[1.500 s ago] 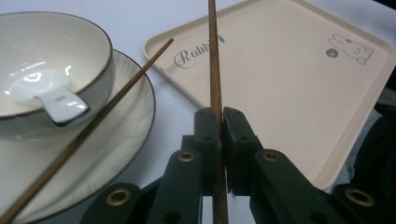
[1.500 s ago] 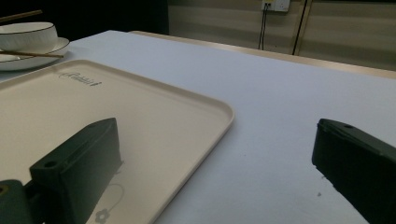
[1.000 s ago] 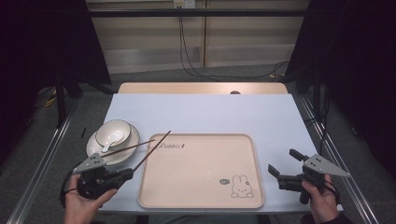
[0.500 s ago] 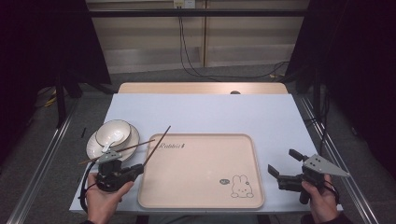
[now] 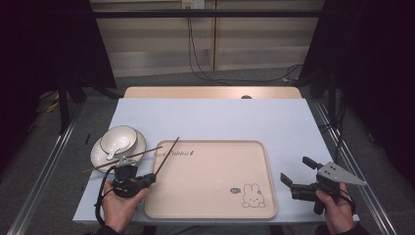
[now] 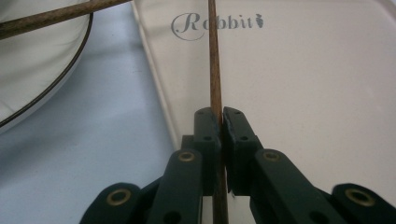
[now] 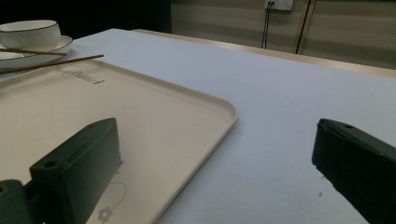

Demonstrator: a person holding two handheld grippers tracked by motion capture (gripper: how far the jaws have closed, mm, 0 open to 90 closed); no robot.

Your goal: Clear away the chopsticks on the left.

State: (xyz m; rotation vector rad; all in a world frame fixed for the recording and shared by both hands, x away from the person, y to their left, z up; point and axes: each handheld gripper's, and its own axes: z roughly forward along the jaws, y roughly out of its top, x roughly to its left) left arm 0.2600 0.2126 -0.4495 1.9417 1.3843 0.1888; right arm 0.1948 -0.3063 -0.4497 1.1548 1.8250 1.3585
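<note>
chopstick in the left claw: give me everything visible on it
The chopstick is a thin, straight, dark brown stick, wood by the look. The left claw is shut on it near its lower end, jaws pressed to both sides. It runs up and away over the left edge of the beige tray, past the "Rabbit" print. A second chopstick lies apart, across the plate.
</note>
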